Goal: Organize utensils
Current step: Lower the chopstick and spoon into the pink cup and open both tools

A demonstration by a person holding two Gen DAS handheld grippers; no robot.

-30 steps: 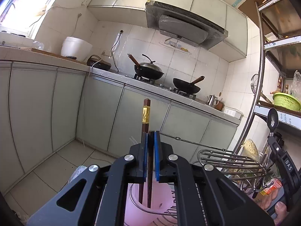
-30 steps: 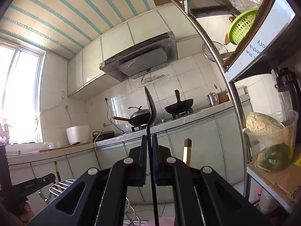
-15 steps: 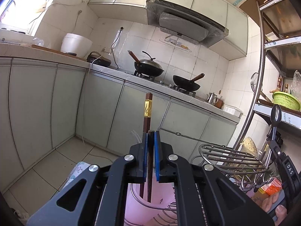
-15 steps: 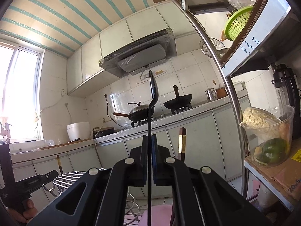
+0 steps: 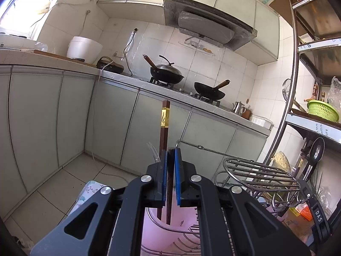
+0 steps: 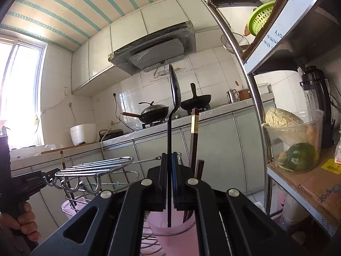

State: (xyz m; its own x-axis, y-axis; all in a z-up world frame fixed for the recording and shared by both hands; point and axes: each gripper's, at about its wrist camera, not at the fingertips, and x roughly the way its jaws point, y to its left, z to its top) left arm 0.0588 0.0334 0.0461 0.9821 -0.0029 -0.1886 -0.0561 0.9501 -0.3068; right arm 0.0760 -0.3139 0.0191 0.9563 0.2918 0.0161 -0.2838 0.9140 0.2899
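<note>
- My left hand-held gripper, low centre of its frame, is clamped on a pair of dark chopsticks, tips hanging over the pink cup.
- My right hand-held gripper pinches a black spoon upright, handle end just inside another pink cup that already holds chopsticks.
- I judge this the drop-in step: next I lower both, then ease the jaws apart, keeping clear of the wire rack.
</note>
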